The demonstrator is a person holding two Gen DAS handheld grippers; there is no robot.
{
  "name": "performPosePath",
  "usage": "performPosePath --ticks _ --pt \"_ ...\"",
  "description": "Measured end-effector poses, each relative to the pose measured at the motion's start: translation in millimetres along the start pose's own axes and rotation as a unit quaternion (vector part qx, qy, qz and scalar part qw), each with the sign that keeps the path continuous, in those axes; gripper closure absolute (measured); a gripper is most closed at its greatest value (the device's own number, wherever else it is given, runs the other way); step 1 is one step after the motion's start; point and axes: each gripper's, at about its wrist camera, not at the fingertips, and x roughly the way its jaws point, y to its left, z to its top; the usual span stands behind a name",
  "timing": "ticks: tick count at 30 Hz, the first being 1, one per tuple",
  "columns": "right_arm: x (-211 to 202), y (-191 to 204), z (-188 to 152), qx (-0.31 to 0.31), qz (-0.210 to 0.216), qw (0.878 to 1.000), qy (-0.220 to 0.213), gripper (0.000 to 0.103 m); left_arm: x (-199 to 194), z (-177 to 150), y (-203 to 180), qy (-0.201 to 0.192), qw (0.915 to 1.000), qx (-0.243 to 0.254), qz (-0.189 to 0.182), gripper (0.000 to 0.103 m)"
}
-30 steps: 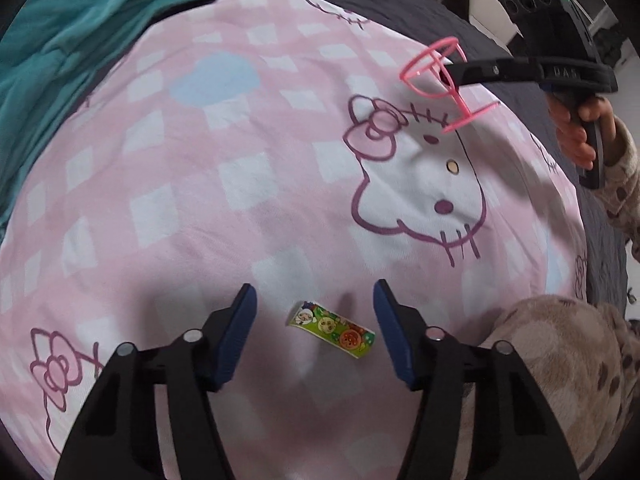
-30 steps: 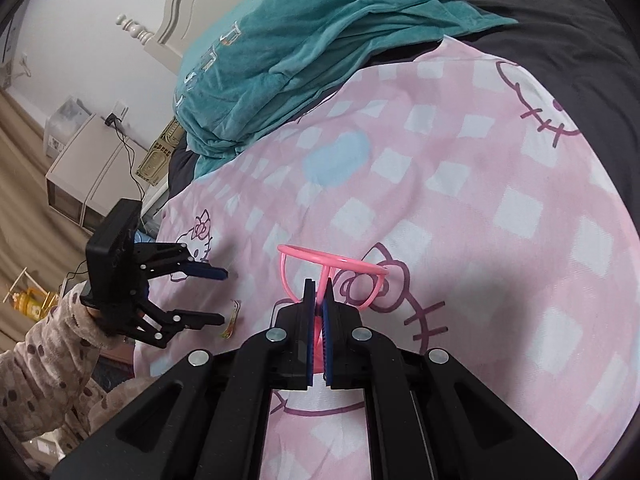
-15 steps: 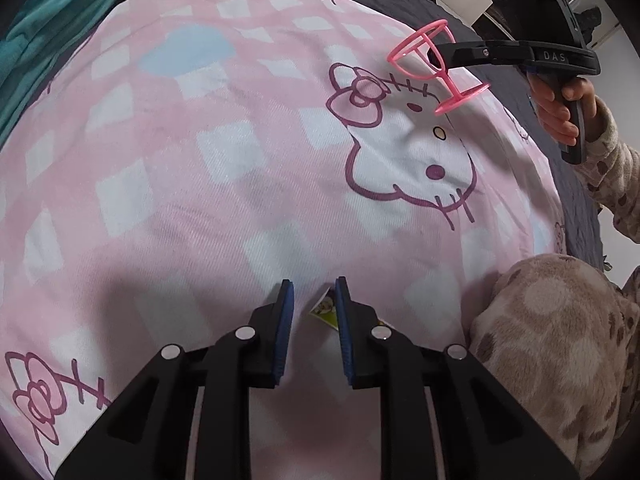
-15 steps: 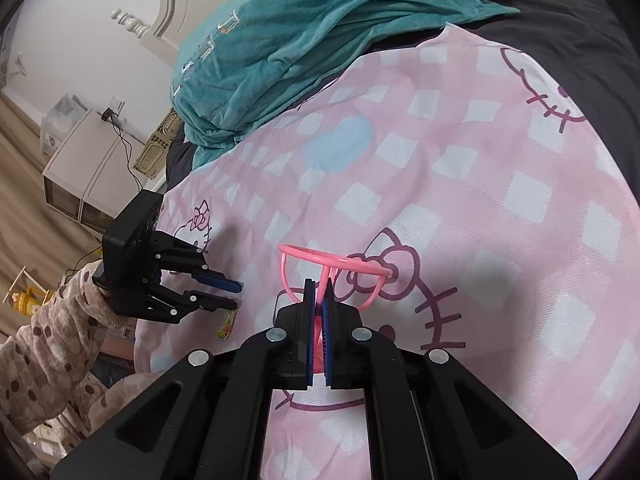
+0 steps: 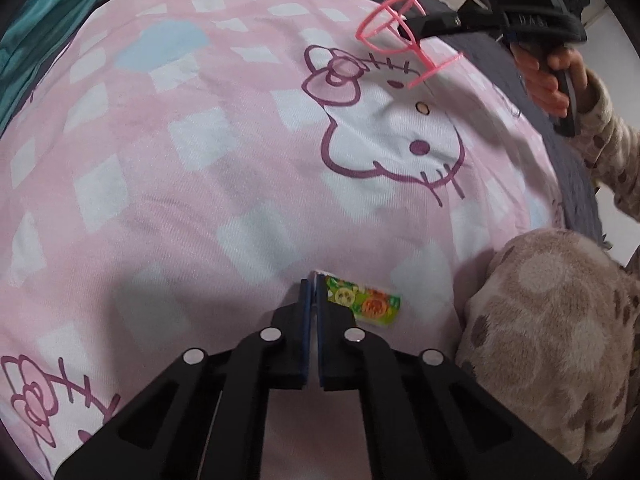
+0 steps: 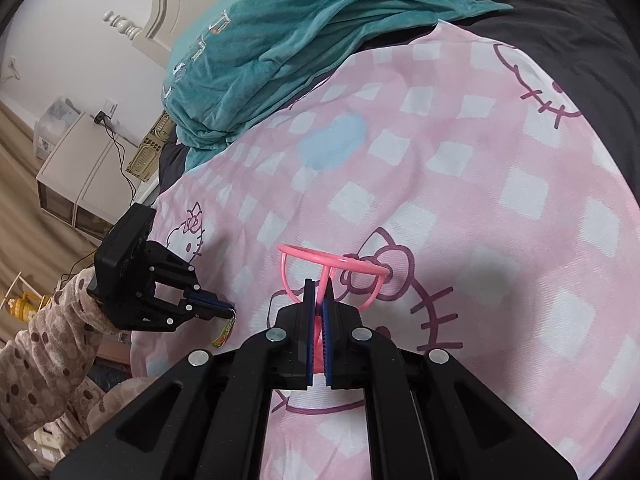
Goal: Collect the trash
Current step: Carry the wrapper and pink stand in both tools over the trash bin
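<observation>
The left gripper (image 5: 313, 280) has its blue-padded fingers (image 5: 305, 300) pressed together on one end of a small candy wrapper (image 5: 364, 300), green with round orange and yellow faces printed on it. The rest of the wrapper sticks out to the right of the fingers, just above the pink checked blanket (image 5: 200, 160). In the right wrist view the same wrapper (image 6: 225, 330) hangs down from the left gripper's tips at the near left edge of the bed.

The right gripper (image 6: 318, 282) pinches the thin stem of a pink wire-frame plastic cup (image 6: 332, 266), shaped like a goblet, with its ring-shaped rim (image 6: 334, 261) beyond the tips. From the left wrist view the cup (image 5: 394, 28) is held in the air over the far right part of the blanket, above a printed cat face (image 5: 400, 132).

A teal garment (image 6: 288, 52) lies bunched at the far side of the bed, partly on a dark grey cover (image 6: 560, 12). A spotted beige fleece knee (image 5: 552, 320) shows at the near right.
</observation>
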Motion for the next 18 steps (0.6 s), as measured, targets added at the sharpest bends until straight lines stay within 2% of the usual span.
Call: performPosePath --ticks 3,10,13,18 --pt "-2 0 1 0.002 0.0 1.0 -0.004 0.1 -4 -3 -6 -0.004 1.0 0.0 0.002 0.103" --pt "-6 5 -2 -0.001 -0.001 1.0 -0.006 0.1 -26 -8 -22 -0.044 0.9989 -0.013 0.007 0.103" --pt "-8 10 -2 -0.004 -0.001 1.0 -0.007 0.1 -34 -9 -33 -0.056 0.9977 -0.015 0.036 0.103" --pt "-15 19 0 -0.017 -0.008 1.0 -0.014 0.1 -64 -18 -43 -0.082 0.9893 -0.035 0.116 0.103"
